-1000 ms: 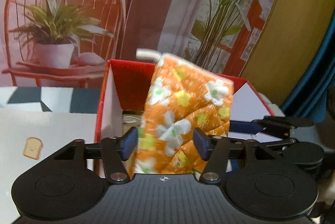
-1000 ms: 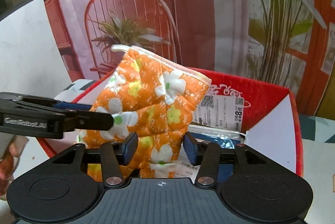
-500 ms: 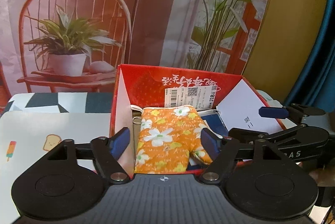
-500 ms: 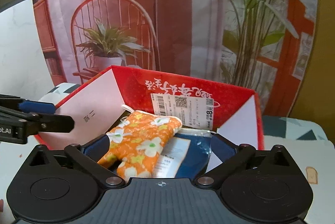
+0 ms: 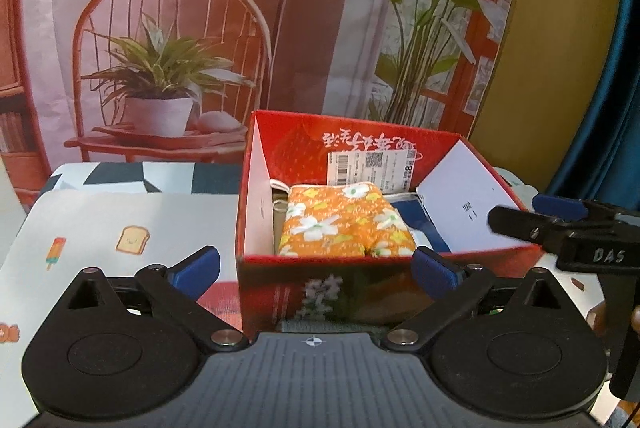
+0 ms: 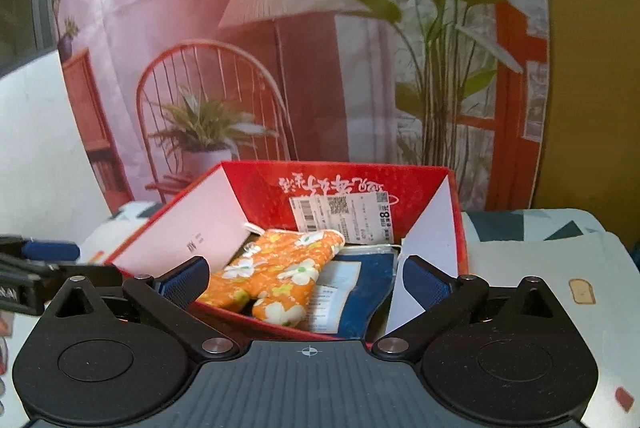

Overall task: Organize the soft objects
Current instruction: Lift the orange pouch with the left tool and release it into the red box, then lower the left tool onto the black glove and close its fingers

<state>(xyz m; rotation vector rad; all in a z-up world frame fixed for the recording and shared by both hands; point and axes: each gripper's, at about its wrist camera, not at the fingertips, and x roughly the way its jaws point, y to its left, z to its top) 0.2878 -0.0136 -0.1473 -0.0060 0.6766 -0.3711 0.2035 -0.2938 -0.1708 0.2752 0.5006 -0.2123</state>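
Observation:
An orange oven mitt with white and yellow flowers (image 5: 344, 224) lies flat inside the open red cardboard box (image 5: 400, 138), on top of a dark blue packet (image 5: 416, 220). It also shows in the right wrist view (image 6: 280, 276), inside the same box (image 6: 424, 176). My left gripper (image 5: 316, 270) is open and empty, held back in front of the box's near wall. My right gripper (image 6: 306, 278) is open and empty, above the box's near edge. The right gripper also appears at the right of the left wrist view (image 5: 560, 224).
The box stands on a white mat with toast and ice-lolly prints (image 5: 120, 228). A printed backdrop of a chair, plants and a lamp (image 5: 280, 28) hangs close behind the box. The left gripper's fingers (image 6: 36, 260) show at the left of the right wrist view.
Both grippers were shut on the mitt above the box a second ago. They opened, the mitt dropped flat into the box, and both grippers have drawn back and opened wider.

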